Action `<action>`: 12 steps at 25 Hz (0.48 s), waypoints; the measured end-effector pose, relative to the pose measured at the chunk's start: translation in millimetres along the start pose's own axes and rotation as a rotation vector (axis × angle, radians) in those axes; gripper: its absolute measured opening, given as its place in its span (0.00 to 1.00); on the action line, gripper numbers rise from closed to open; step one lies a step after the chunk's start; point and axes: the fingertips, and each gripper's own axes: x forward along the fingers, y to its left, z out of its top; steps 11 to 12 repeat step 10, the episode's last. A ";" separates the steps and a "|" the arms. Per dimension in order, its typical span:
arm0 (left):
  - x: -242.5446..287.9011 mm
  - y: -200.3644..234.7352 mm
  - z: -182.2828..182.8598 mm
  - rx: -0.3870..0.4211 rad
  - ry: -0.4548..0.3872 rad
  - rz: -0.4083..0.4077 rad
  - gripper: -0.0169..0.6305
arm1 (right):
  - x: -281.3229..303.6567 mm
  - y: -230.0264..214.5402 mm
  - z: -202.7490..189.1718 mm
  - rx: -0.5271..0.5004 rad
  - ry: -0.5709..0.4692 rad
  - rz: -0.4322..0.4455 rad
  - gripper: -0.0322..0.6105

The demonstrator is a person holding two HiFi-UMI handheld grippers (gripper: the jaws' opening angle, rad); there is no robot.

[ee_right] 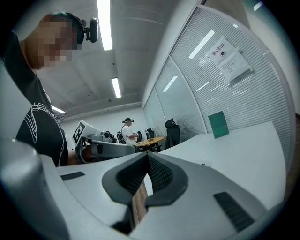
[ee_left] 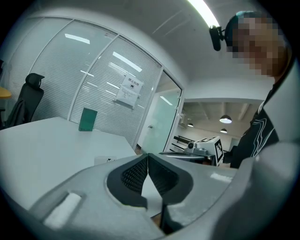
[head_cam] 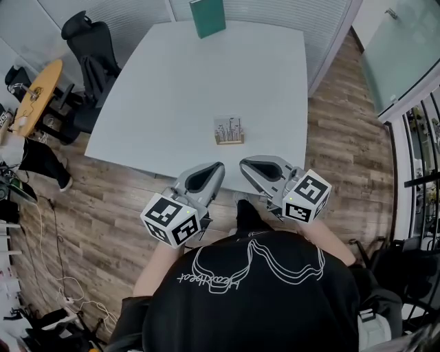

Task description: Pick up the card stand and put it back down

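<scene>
Card stand [head_cam: 229, 130] sits upright on the white table [head_cam: 151, 89], toward its near edge and apart from both tools. We hold our left gripper [head_cam: 218, 167] and our right gripper [head_cam: 244, 165] side by side at that near edge, tips angled toward each other, just short of the stand. In the left gripper view the jaws are pressed together with nothing between them, and the right gripper view shows the same. A green board [head_cam: 207, 17] stands at the table's far edge, and a black office chair [head_cam: 88, 41] is beside its far left corner.
</scene>
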 end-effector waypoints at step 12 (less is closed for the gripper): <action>-8.9 0.3 -5.4 -0.010 -0.002 -0.005 0.05 | 1.3 6.8 -7.0 0.025 0.005 -0.009 0.06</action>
